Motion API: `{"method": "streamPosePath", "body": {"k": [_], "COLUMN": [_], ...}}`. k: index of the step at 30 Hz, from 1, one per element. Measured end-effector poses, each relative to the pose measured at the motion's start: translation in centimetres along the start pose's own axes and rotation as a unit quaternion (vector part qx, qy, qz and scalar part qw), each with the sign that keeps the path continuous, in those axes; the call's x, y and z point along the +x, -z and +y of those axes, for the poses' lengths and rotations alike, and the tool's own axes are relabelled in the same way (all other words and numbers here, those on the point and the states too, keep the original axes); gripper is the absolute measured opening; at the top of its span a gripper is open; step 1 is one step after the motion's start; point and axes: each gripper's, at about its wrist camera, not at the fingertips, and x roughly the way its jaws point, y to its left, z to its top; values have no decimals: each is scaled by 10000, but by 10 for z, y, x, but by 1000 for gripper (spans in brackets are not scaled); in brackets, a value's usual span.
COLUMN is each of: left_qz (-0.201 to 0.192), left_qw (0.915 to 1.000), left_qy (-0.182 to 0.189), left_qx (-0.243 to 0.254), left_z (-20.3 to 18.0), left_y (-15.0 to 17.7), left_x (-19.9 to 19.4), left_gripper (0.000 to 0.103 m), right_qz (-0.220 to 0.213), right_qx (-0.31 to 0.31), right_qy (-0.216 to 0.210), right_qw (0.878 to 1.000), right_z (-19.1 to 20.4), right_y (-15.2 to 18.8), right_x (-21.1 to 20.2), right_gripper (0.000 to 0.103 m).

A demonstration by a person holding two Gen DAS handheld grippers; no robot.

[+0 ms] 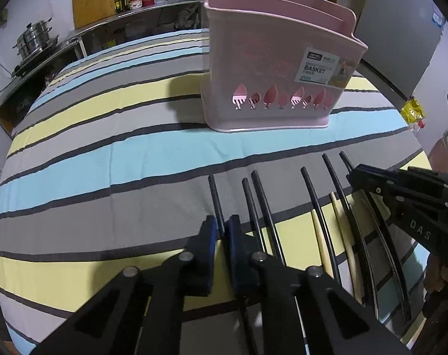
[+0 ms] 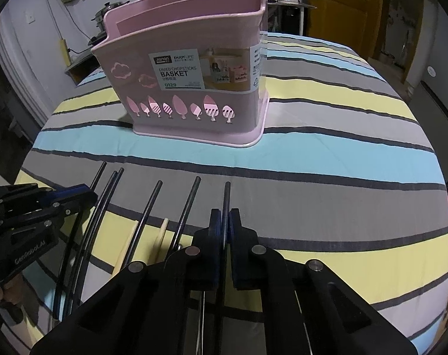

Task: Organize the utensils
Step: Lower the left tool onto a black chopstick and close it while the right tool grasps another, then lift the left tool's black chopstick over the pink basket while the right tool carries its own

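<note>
- Left gripper, low in its frame, has its blue pads pinched on the leftmost thin black chopstick.
- Right gripper clamps the rightmost black chopstick.
- The other chopsticks lie side by side on the striped tablecloth.
- The pink plastic chopstick basket stands upright at upper centre, well apart from them.

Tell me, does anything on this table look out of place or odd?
Nothing is spilled or broken. The dark chopsticks lie loosely fanned on the striped cloth, not parallel, with pale ones mixed in. The pink basket stands upright.
</note>
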Motion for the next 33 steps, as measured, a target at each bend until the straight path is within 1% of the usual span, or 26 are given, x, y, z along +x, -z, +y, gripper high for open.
{"method": "streamPosePath", "body": {"k": [4,8,16,22,28,33], "left_qz": [10,-96,-439,-786,-1103,-1261], "left_qw": [9998,9995,9980,9952,9919,9898], "left_qy": [141,263,448,587,636,658], "left_qx": [-140,-121,-31,-16,22,20], "left_z": [5,4,4,8,13,14], "left_y": [-2,-5,-17,-31,-46,-53], "left_x": [-3,-13,-48,-80,-104,-117], "left_gripper": [6,5,5,5,5,5], "right_qz": [-99,-227,-558,-879,-1204,-1439], "right_qx": [7,-13,-60,-84,-77,-103], "right_qy": [-58,-96,-139,-171,-223,-229], "right_qw": [9999,9997,9983,9959,9924,9893], "right_z": [1,1,-1,1,2,3], "right_y": [-1,-6,-19,-29,-39,-46], "right_x": [-9,-21,-47,-72,-94,-112], "right_gripper": [5,5,5,5,5,5]}}
